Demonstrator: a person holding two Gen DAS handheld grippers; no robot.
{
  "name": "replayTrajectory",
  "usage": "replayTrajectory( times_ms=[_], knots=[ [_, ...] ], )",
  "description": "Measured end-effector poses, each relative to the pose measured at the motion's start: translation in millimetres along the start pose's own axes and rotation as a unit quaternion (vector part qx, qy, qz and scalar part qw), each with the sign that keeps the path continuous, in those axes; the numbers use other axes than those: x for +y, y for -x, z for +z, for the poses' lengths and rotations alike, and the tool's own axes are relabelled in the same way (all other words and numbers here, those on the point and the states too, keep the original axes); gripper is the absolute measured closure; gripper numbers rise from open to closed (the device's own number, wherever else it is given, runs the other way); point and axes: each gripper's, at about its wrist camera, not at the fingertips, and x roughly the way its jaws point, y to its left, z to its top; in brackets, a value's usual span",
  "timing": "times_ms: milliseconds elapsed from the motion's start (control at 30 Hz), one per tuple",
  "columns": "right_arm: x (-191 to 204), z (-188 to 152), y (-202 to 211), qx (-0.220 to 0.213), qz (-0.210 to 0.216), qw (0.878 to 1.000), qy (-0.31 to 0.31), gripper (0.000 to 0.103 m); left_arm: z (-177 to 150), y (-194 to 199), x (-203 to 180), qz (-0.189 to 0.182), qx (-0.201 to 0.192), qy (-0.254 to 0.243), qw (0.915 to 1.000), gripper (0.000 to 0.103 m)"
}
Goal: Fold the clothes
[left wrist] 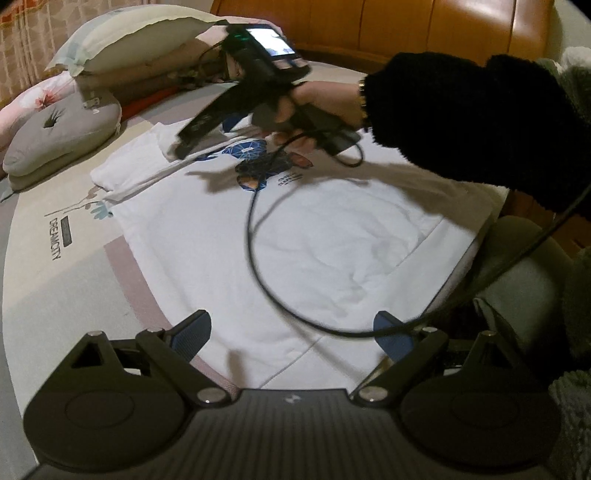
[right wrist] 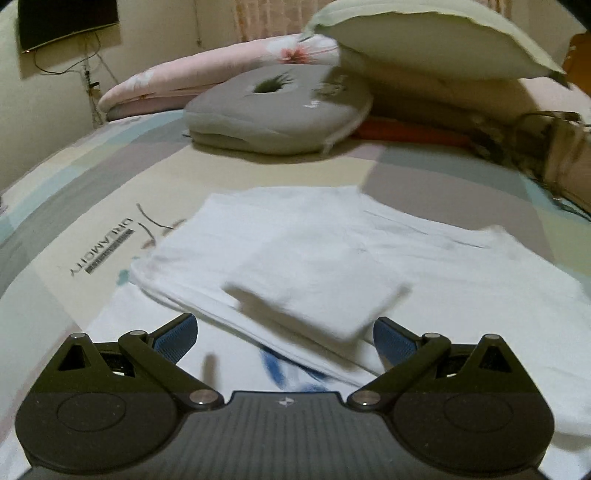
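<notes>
A white T-shirt (left wrist: 325, 236) with a blue and black print lies spread on the bed. Its far sleeve (right wrist: 317, 291) is folded back over the chest. My left gripper (left wrist: 291, 332) hovers open above the shirt's near hem, nothing between its blue pads. In the left wrist view a hand in a black fuzzy sleeve holds the right gripper (left wrist: 177, 146) over the folded sleeve, too blurred there to judge its jaws. In its own view the right gripper (right wrist: 284, 334) stands open, just short of the sleeve's edge.
A grey round cushion (right wrist: 280, 114), a pink floral pillow (right wrist: 207, 74) and a cream pillow (right wrist: 432, 48) lie at the far side of the bed. A black cable (left wrist: 258, 258) loops over the shirt. A wooden headboard (left wrist: 443, 26) stands behind. A person's knee (left wrist: 524, 266) is at right.
</notes>
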Motion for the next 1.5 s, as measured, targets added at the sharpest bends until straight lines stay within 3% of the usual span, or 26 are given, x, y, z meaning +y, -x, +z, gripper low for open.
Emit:
replayTrajectory(
  times_ms=[167, 367, 467, 700, 833, 1167, 1367, 1500],
  knots=[
    [-31, -11, 22, -0.010, -0.084, 0.996, -0.002, 0.000, 2, 8, -5, -0.003, -0.002, -0.001, 1.0000, 0.008],
    [-67, -25, 49, -0.021, -0.182, 0.983, -0.005, 0.000, 10, 19, -15, -0.004, 0.000, -0.011, 0.9999, 0.008],
    [-84, -40, 61, -0.019, -0.168, 0.985, -0.033, 0.000, 18, 19, -15, -0.004, 0.001, -0.015, 0.9999, 0.008],
    [-91, -84, 93, -0.010, -0.157, 0.984, -0.088, 0.000, 60, -16, 2, 0.053, 0.009, -0.025, 0.9983, 0.008],
    [-85, -107, 98, -0.012, -0.131, 0.985, -0.110, 0.000, 106, -66, 28, 0.103, 0.016, -0.005, 0.9945, 0.008],
    [-72, -105, 107, -0.003, -0.108, 0.990, -0.094, 0.000, 232, -199, 77, 0.139, 0.026, 0.083, 0.9865, 0.008],
    [-78, -106, 117, -0.013, -0.100, 0.989, -0.109, 0.000, 246, -267, 90, 0.167, 0.064, 0.085, 0.9802, 0.008],
    [-84, -105, 122, -0.021, -0.103, 0.987, -0.123, 0.000, 235, -261, 108, 0.195, 0.062, 0.113, 0.9723, 0.008]
  ],
)
